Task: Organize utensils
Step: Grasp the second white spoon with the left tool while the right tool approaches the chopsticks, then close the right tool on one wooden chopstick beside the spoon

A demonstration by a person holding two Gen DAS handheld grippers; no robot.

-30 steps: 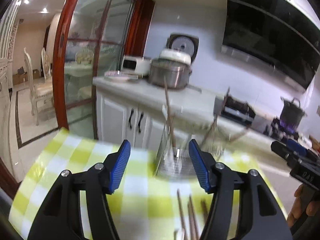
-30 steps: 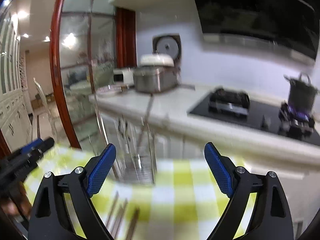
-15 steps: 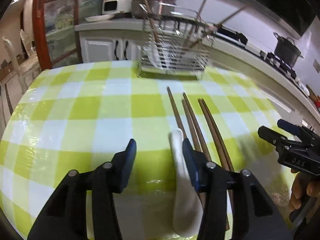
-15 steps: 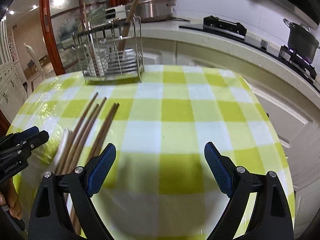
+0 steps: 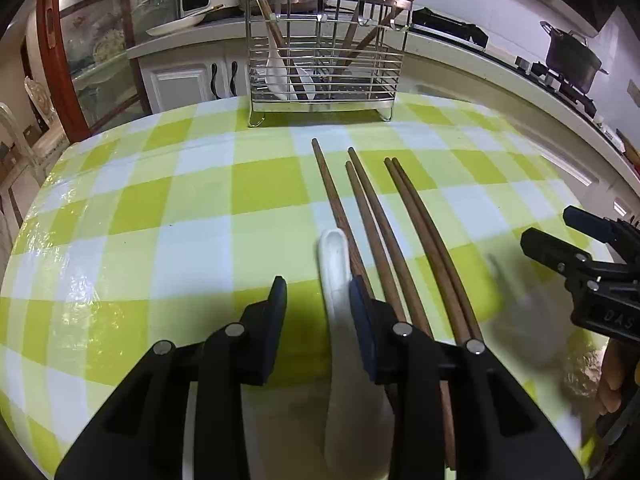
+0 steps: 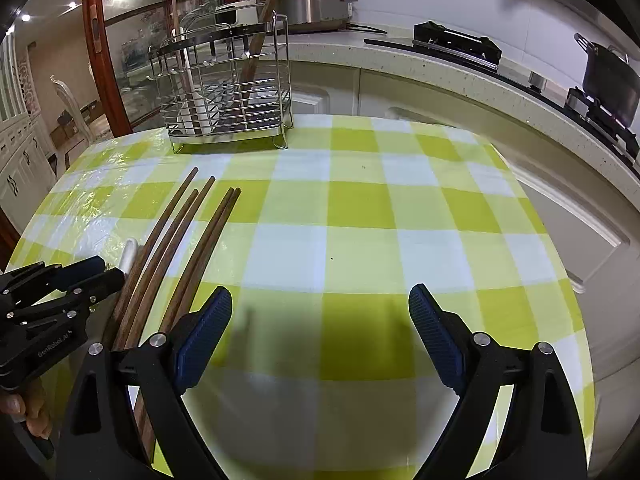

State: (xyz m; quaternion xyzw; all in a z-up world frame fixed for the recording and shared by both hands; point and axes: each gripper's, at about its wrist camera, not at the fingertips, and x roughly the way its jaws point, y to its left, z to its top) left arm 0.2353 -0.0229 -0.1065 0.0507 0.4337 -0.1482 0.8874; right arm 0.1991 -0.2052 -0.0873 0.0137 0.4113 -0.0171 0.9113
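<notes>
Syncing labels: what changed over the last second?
Both grippers dropped from facing the counter to the table. Left gripper fingers are closing around the white spoon, not yet pinching. Right gripper stayed wide open, empty. Chopsticks and rack unmoved.

Both cameras ride low and close over the checked surface (image 5: 192, 208), tilted downward and facing the wire rack (image 5: 324, 52) at its far edge, with the kitchen counter behind it.

The left wrist view looks along the left hand-held gripper (image 5: 318, 300) almost straight at the rack, which stands near the top centre.

The right wrist view looks along the right hand-held gripper (image 6: 320, 312) from further right, so the rack (image 6: 228, 88) sits upper left.

Both views share the rack, the chopsticks (image 5: 400, 240) lying before it, and each shows the other gripper at its edge.
</notes>
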